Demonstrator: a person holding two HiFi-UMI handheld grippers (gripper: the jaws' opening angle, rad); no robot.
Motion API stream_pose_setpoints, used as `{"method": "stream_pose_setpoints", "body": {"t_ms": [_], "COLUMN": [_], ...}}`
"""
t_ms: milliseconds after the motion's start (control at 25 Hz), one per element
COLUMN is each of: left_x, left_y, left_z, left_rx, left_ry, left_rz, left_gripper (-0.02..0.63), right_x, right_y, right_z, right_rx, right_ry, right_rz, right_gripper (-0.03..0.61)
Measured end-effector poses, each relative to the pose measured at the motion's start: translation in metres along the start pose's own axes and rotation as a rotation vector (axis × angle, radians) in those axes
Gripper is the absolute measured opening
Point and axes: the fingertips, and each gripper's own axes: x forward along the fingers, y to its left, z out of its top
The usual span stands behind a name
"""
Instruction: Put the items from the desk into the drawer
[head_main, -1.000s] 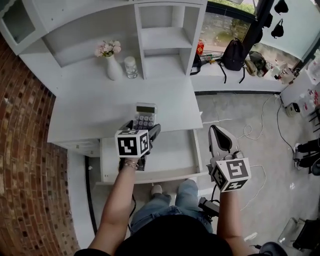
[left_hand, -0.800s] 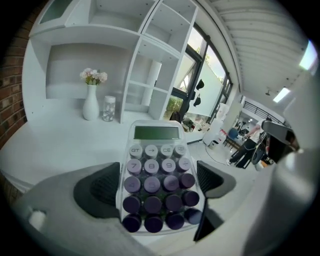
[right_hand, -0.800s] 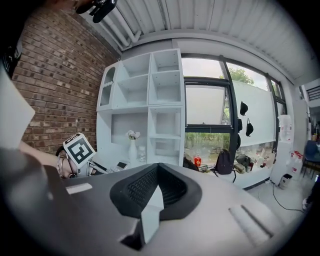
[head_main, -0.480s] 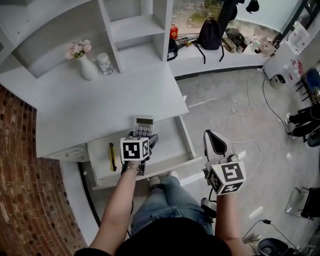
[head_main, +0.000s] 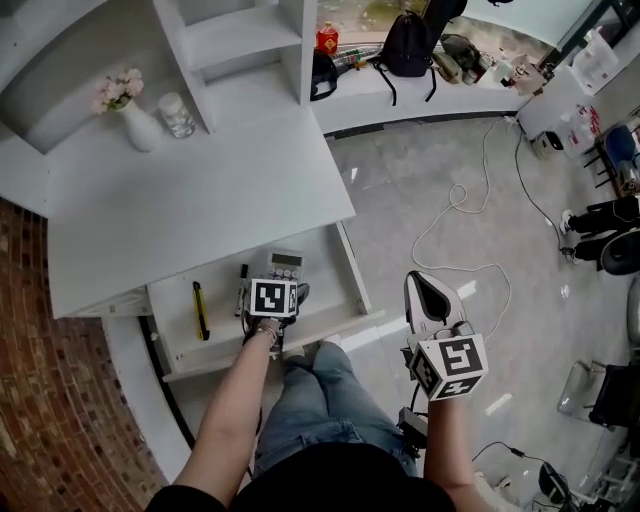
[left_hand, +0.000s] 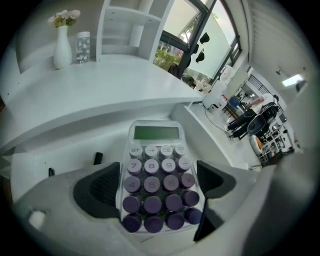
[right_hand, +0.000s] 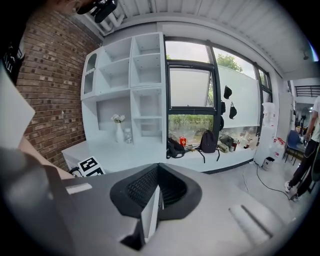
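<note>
A calculator (head_main: 285, 262) with purple keys and a green display sits between the jaws of my left gripper (head_main: 279, 280), which is shut on its two sides. It hangs low over the open white drawer (head_main: 345, 268) under the desk (head_main: 200, 215). In the left gripper view the calculator (left_hand: 156, 180) fills the space between the dark pads (left_hand: 97, 190). A yellow utility knife (head_main: 199, 310) and a black marker (head_main: 241, 290) lie in the drawer to the left. My right gripper (head_main: 427, 292) is shut and empty, out over the floor to the right; its pads (right_hand: 150, 187) meet.
A vase of flowers (head_main: 130, 110) and a glass jar (head_main: 177, 115) stand at the back of the desk under the shelf unit. A backpack (head_main: 405, 45) rests on the window ledge. A white cable (head_main: 470, 230) lies on the floor at right.
My left gripper has come down from the desk's front edge into the drawer opening with the calculator in it. The right gripper has sunk a little.
</note>
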Motion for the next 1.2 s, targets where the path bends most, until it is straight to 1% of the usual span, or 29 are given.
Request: {"method": "stream_pose_setpoints", "body": {"t_ms": [120, 200, 360, 480, 600, 800, 920, 960, 1040, 1120, 1200], "left_x": [0.024, 0.037, 0.063, 0.079, 0.086, 0.094, 0.095, 0.094, 0.088, 0.077, 0.066], "left_y": [-0.003, -0.003, 0.003, 0.006, 0.002, -0.004, -0.007, -0.007, -0.004, 0.0, 0.0], "left_z": [-0.006, -0.005, 0.003, 0.004, -0.002, -0.016, -0.019, -0.02, -0.019, -0.014, -0.006], "left_rx": [0.017, 0.042, 0.12, 0.137, 0.133, 0.12, 0.16, 0.157, 0.104, 0.058, 0.049], "left_ry": [0.057, 0.081, 0.105, 0.114, 0.137, 0.165, 0.171, 0.173, 0.166, 0.135, 0.102], "left_rz": [0.008, 0.021, 0.093, 0.134, 0.143, 0.132, 0.139, 0.138, 0.145, 0.152, 0.146], "left_gripper": [0.494, 0.494, 0.494, 0.494, 0.494, 0.494, 0.497, 0.499, 0.571, 0.597, 0.606], "right_x": [-0.001, -0.001, -0.001, -0.004, -0.007, -0.008, -0.009, -0.01, -0.01, -0.008, -0.003], "right_y": [-0.007, -0.01, -0.013, -0.012, -0.013, -0.009, -0.008, -0.008, -0.008, -0.005, 0.0], "right_z": [-0.006, -0.01, -0.014, -0.019, -0.023, -0.024, -0.024, -0.024, -0.024, -0.021, -0.017], "right_rx": [0.008, 0.01, -0.008, -0.017, -0.027, -0.038, -0.047, -0.05, -0.054, -0.056, -0.061], "right_ry": [0.011, 0.018, 0.03, 0.042, 0.059, 0.07, 0.075, 0.075, 0.074, 0.068, 0.059], "right_rz": [-0.019, -0.029, -0.038, -0.035, -0.034, -0.022, -0.012, -0.011, -0.007, 0.007, 0.032], "right_gripper": [0.006, 0.006, 0.006, 0.006, 0.006, 0.006, 0.006, 0.006, 0.006, 0.006, 0.006]}}
